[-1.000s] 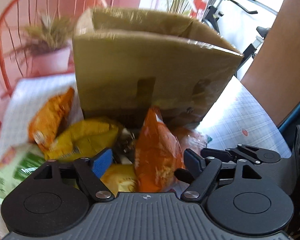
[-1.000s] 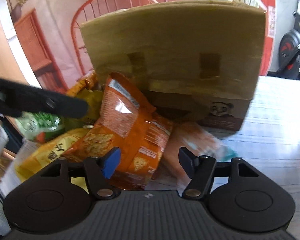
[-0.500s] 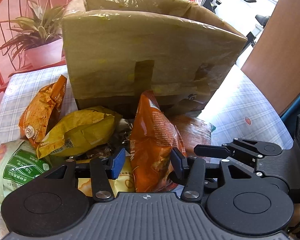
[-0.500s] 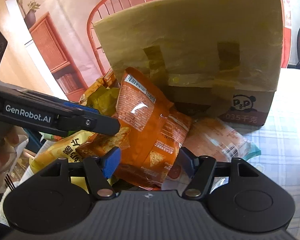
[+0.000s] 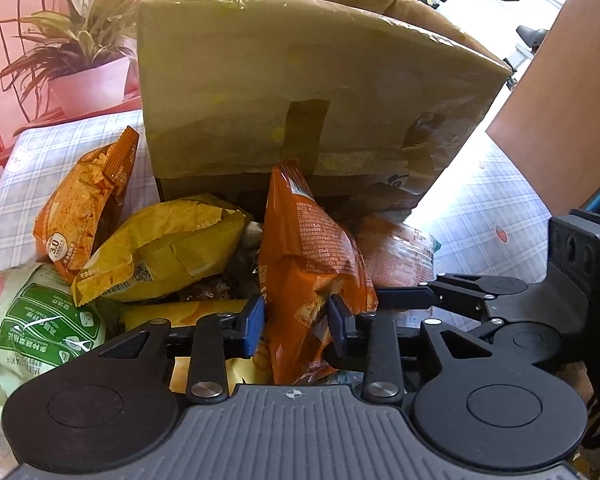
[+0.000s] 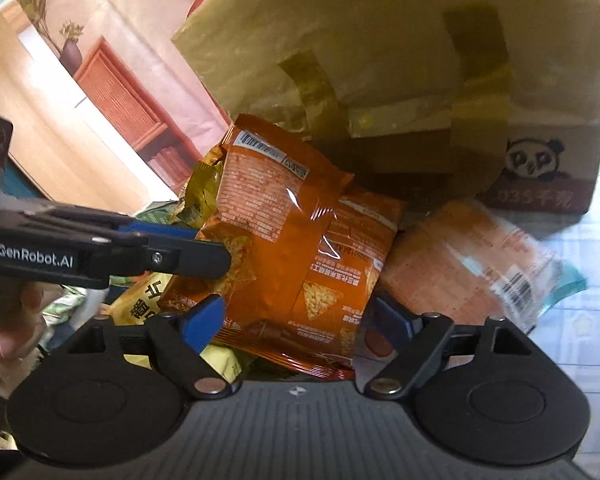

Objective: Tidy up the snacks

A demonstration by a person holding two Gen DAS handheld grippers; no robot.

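Note:
An orange snack bag [image 5: 304, 248] stands on edge in a heap of snacks in front of a tall cardboard box [image 5: 300, 80]. My left gripper [image 5: 296, 320] has this bag's lower part between its blue pads. The jaws are closing and both pads press on the foil. In the right wrist view one left finger [image 6: 188, 258] reaches in from the left onto the same orange bag [image 6: 292, 240]. My right gripper [image 6: 298, 320] straddles the bag's bottom edge. Its jaws are opening and the right pad stands off the foil.
Left of the orange bag lie a yellow bag [image 5: 168, 248], a tortilla chip bag [image 5: 84, 200] and a green bag [image 5: 40, 320]. A pale flat packet [image 6: 472, 252] lies right of it. The checked tablecloth [image 5: 480, 200] shows beside the box. A potted plant [image 5: 88, 80] stands behind.
The left jaws have narrowed from wide apart onto the orange bag. The right gripper has sunk and tipped down toward the bag, and its jaws have spread wider.

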